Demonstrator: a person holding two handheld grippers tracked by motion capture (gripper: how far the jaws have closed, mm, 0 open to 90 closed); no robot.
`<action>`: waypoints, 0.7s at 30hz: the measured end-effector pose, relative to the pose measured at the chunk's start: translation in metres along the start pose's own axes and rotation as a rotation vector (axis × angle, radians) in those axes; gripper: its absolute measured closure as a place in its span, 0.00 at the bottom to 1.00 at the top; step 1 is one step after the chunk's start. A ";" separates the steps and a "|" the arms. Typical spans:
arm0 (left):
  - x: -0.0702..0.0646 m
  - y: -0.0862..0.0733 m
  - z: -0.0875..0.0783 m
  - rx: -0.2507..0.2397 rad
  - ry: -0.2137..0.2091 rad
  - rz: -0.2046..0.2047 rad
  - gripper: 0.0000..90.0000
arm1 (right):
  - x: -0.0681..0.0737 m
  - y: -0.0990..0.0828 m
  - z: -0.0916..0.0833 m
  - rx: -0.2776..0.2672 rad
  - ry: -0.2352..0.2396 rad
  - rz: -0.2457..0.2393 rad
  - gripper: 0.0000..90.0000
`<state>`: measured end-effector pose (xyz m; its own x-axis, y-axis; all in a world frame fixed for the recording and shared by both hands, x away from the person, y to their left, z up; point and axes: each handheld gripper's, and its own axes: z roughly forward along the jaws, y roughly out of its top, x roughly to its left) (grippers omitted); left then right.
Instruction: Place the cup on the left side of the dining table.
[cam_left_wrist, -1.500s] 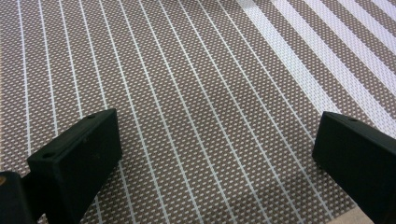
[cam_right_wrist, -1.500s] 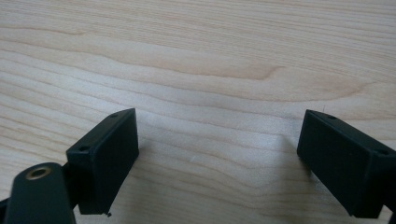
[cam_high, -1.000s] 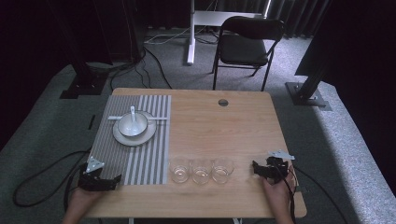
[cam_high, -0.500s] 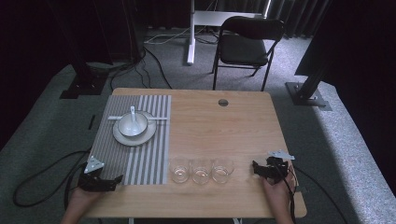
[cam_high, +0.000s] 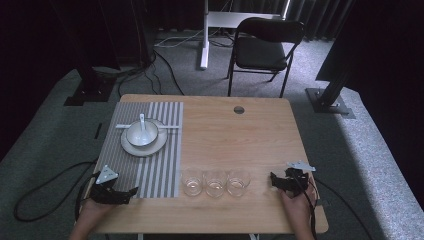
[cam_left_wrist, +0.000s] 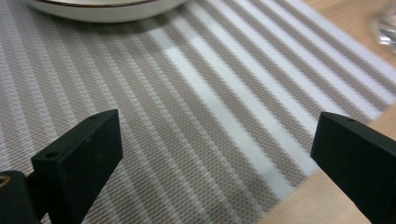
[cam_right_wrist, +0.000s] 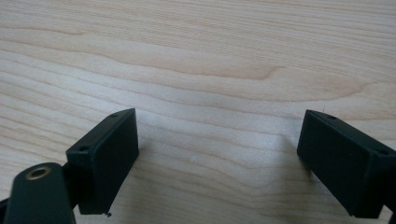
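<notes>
Jaws wide on both, nothing held. Left gripper (cam_high: 114, 192) low over striped mat (cam_high: 160, 170), left of three glasses (cam_high: 216, 183); right gripper (cam_high: 284, 181) on bare counter (cam_high: 240, 140), right of glasses. Risk, imo: sideways sweep tips nearest glass, light and bunched together.

Layout on the bench (cam_high: 235, 140): a placemat (cam_high: 150, 170) covers the left part, with a plate (cam_high: 131, 146) on its far half, a bowl (cam_high: 141, 134) on the plate and a spoon (cam_high: 142, 121) in the bowl. Three glasses (cam_high: 215, 183) stand in a row near the front edge, just right of the placemat. The left hand-held gripper (cam_high: 131, 191) lies at the placemat's front left corner, the right hand-held gripper (cam_high: 274, 180) right of the glasses; a chair (cam_high: 264, 47) stands on the floor behind the bench.
</notes>
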<state>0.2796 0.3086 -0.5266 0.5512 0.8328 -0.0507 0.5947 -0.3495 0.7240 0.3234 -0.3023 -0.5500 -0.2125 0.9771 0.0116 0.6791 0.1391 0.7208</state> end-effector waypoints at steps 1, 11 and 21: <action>-0.001 0.001 0.000 -0.007 0.008 0.003 0.03 | 0.000 0.000 0.000 0.000 0.000 0.000 0.14; -0.015 0.019 0.006 -0.022 -0.046 0.037 0.05 | 0.000 0.000 0.000 0.000 0.000 0.000 0.14; -0.030 0.042 0.013 -0.005 -0.081 0.093 0.05 | 0.000 0.000 0.000 0.000 0.000 0.000 0.14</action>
<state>0.2955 0.2635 -0.5036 0.6494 0.7595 -0.0380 0.5358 -0.4215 0.7316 0.3233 -0.3023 -0.5500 -0.2125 0.9771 0.0116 0.6789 0.1391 0.7209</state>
